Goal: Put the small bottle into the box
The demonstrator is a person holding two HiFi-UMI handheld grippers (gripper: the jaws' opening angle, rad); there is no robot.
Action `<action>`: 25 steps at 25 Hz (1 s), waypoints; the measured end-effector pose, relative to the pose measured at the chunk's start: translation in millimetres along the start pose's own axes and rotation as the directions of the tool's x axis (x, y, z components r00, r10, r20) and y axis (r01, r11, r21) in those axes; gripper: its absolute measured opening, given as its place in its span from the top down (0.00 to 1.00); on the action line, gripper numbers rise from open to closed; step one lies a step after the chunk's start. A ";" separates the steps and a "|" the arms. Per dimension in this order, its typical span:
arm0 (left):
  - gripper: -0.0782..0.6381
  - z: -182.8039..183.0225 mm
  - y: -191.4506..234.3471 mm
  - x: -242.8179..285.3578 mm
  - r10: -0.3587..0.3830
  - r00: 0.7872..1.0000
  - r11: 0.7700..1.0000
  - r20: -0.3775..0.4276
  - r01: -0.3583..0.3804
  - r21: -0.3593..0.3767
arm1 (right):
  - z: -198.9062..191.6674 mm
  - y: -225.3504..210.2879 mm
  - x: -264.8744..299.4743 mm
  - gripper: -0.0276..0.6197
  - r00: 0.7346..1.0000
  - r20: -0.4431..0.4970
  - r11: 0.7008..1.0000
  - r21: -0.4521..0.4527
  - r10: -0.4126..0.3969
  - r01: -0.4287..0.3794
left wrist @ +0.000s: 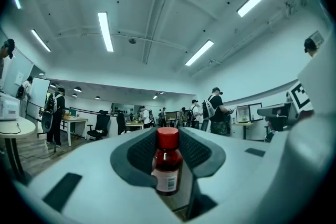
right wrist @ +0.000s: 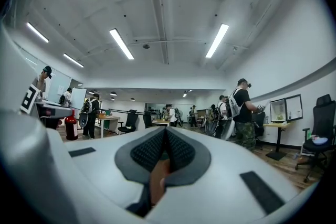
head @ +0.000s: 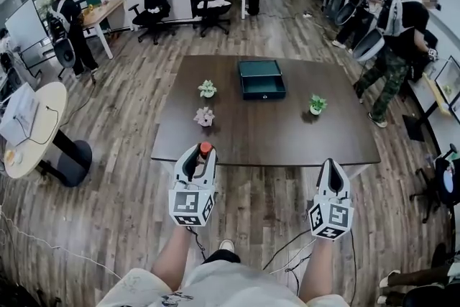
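Before dark wooden table [head: 273,129] | left gripper [head: 201,152] jaws clamped on round red-capped small bottle [left wrist: 167,165] | right gripper [head: 332,165] — jaws together

The bench [head: 266,133] stands straight ahead of the person, set crosswise. On its far half, about midway along, sits the box [head: 261,78]. Left of the box stands a potted plant [head: 207,88], and a second potted plant [head: 204,116] stands just nearer the person. A third potted plant [head: 317,104] stands to the box's right. At the bench's near edge, towards the left, the left gripper [head: 200,153] has the small bottle [head: 205,148] upright between its jaws. The right gripper [head: 330,163] is alongside, well to the right. Office chairs [head: 154,0] stand behind the bench, and a round table [head: 50,101] stands off to its left.
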State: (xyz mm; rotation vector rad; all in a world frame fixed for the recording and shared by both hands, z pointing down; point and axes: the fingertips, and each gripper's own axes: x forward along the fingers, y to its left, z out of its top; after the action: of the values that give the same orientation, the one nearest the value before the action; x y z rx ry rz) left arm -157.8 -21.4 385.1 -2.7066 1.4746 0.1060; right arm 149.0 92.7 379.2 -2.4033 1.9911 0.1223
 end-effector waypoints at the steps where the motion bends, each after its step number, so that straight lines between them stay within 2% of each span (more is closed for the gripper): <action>1: 0.71 -0.1 8.1 4.5 0.005 1.000 1.000 0.002 -0.005 -0.002 | 0.1 5.5 8.7 0.95 1.000 0.000 1.000 -0.001 0.005 -0.005; 14: 0.71 -4.5 108.1 44.0 0.072 0.997 0.997 0.022 -0.072 -0.026 | 9.9 83.4 103.3 0.95 0.997 0.012 0.996 -0.037 0.080 -0.080; 25: 0.71 -24.8 132.6 83.4 0.103 0.995 0.994 0.000 -0.103 -0.031 | -12.1 86.6 156.8 0.95 0.994 -0.007 0.994 -0.033 0.105 -0.105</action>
State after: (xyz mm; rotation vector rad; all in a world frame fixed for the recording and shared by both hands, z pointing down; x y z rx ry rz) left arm -223.3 -165.0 400.1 -2.6534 1.6252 0.1365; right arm 93.5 -78.0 383.0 -2.3197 2.1353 0.1515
